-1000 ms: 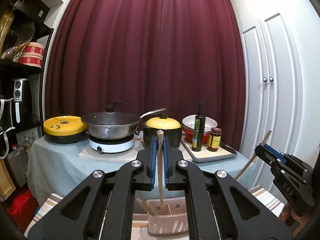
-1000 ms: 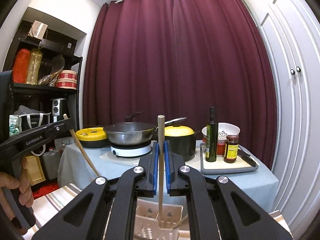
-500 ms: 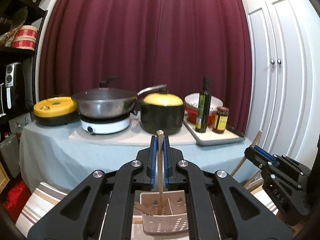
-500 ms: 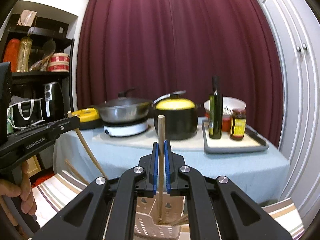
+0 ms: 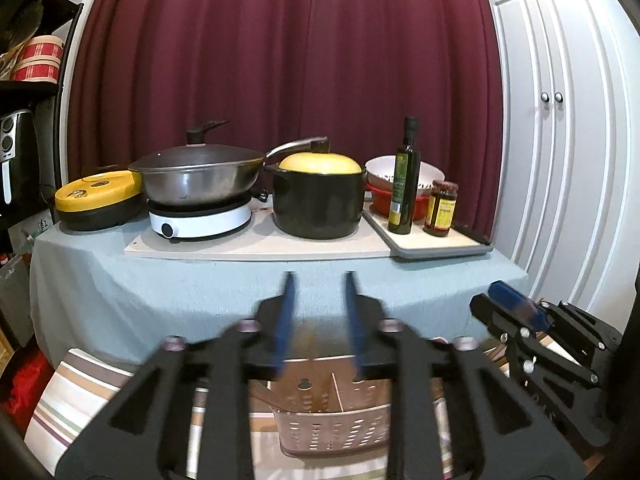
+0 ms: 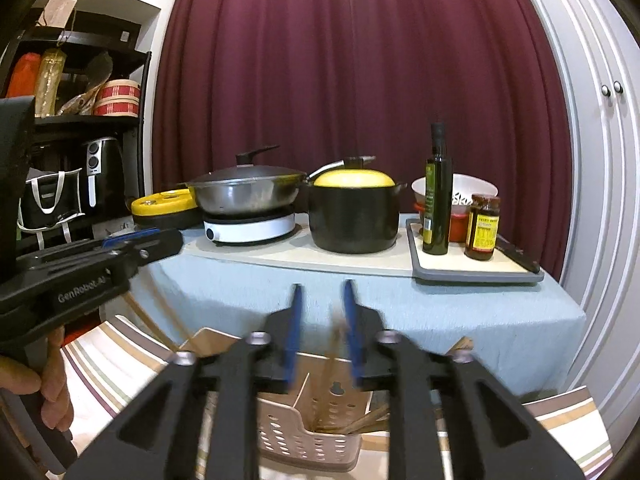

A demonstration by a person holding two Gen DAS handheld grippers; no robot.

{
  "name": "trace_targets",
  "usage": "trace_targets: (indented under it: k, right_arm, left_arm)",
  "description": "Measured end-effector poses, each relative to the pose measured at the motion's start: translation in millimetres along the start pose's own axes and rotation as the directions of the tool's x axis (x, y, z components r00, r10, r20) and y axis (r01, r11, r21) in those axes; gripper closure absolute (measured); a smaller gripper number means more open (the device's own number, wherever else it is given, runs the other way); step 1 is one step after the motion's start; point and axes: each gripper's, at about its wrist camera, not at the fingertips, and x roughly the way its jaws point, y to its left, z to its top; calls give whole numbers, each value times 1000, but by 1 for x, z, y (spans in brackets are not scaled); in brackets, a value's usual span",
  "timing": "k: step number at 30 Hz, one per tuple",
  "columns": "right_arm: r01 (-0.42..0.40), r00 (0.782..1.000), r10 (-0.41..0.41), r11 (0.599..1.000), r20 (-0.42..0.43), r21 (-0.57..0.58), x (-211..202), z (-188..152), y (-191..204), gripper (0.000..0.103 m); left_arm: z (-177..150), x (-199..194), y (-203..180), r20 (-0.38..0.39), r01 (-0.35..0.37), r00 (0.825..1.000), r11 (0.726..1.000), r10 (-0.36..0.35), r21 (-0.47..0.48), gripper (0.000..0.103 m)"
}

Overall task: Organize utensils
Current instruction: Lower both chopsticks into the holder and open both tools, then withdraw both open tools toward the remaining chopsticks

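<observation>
The left hand-held gripper hangs with its blue pads spread and nothing between them, directly above a beige perforated utensil basket on a striped cloth; the right hand-held gripper is likewise spread above the same basket, where a blurred wooden chopstick stands loose in the gap beside the right pad, its lower end among other sticks in a compartment. Behind, the cloth-covered bench carries a lidded wok, a black pot with yellow lid and an oil bottle.
</observation>
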Motion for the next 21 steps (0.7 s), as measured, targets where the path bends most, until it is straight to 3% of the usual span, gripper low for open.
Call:
trace_targets:
  k: [5, 9, 14, 21]
  right_arm:
    - [12, 999, -12, 1000, 44, -18, -27, 6, 2, 61]
    - [20, 998, -19, 1000, 52, -9, -50, 3, -1, 60]
    - [34, 999, -34, 999, 28, 16, -81, -18, -4, 60]
    - [52, 998, -50, 998, -48, 42, -113, -74, -6, 60]
  left_arm:
    - [3, -20, -4, 35, -1, 999, 1000, 1, 7, 52]
    - [-2, -45, -6, 48, 3, 999, 1000, -3, 4, 43]
    - [-23, -75, -8, 32, 3, 999, 1000, -2, -8, 42]
    - [-75, -105, -10, -30, -41, 999, 999, 41, -2, 42]
